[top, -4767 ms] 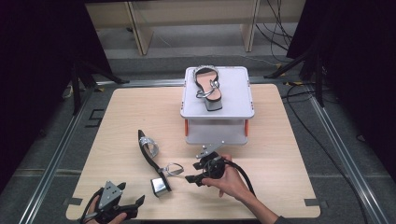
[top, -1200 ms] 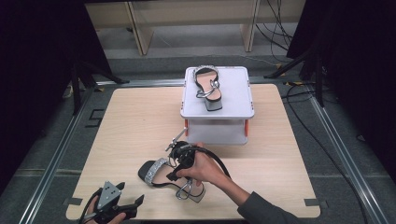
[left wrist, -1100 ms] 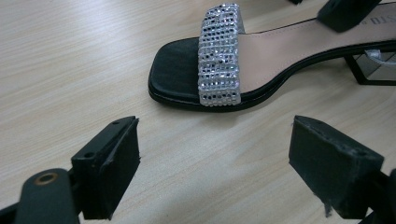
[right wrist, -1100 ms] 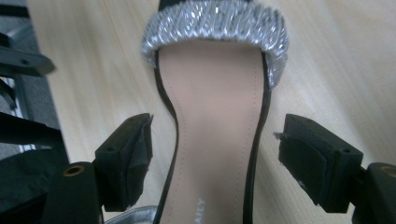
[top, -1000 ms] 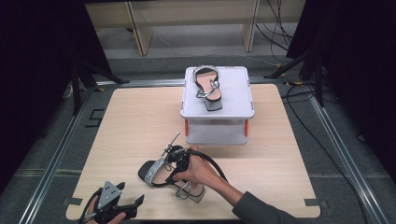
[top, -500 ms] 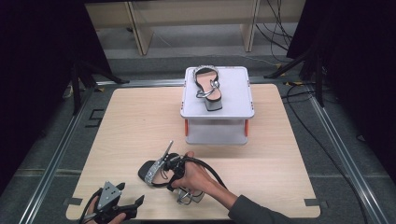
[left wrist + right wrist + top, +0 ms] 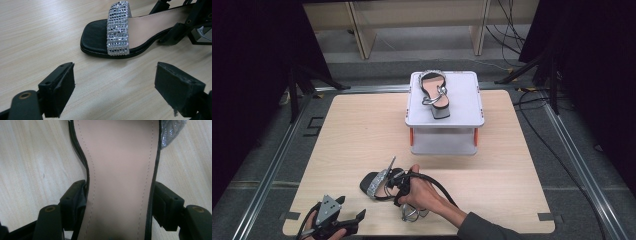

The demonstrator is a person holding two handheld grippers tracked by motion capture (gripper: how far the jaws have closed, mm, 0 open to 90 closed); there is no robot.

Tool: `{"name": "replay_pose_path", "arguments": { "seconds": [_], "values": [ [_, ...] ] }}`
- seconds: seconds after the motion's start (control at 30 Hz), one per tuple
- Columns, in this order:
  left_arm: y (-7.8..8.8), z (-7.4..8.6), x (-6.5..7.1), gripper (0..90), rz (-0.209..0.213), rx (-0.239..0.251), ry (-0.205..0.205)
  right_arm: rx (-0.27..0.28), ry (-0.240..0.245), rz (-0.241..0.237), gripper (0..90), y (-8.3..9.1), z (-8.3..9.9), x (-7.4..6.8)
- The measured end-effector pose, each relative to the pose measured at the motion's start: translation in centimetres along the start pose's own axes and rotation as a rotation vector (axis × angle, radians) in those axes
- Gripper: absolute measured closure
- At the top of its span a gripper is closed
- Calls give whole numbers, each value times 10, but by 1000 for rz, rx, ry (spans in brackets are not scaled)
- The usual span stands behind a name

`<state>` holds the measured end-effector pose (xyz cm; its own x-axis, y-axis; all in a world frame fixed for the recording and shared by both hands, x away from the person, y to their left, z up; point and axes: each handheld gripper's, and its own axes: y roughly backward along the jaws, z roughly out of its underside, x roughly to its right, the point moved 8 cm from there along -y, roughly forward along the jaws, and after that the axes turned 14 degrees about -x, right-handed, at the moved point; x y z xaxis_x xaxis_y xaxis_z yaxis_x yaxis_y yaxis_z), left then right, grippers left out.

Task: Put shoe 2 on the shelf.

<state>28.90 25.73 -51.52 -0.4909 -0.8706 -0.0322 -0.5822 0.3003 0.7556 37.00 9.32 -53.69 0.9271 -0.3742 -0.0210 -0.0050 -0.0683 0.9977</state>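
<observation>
My right gripper (image 7: 117, 205) jaws, just closing, clamp sandal (image 7: 379, 182) at insole waist, near table (image 7: 352, 130) front edge. Stiff sole, light, straps floppy. Left gripper (image 7: 120, 82) jaws apart, empty, just beside sandal toe.

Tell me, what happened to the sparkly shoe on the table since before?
The sandal, earlier lying on its side, now stands upright nearer the table's front-left. The right gripper moved with it, and its jaws have just been closing around its sole. The left gripper and the sandal on the stand stayed put.
</observation>
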Motion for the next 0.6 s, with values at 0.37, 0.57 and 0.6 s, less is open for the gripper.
{"name": "replay_pose_path", "arguments": {
  "seconds": [0.37, 0.57, 0.6],
  "values": [
    [0, -2, 4, 161, 18, 24, 32, 30, 8, 6, 428, 5, 7, 8],
    [0, -1, 3, 161, 14, 19, 38, 22, 18, 2, 427, 5, 11, 9],
    [0, -2, 4, 161, 16, 23, 35, 23, 19, 2, 426, 5, 11, 9]
  ]
}}
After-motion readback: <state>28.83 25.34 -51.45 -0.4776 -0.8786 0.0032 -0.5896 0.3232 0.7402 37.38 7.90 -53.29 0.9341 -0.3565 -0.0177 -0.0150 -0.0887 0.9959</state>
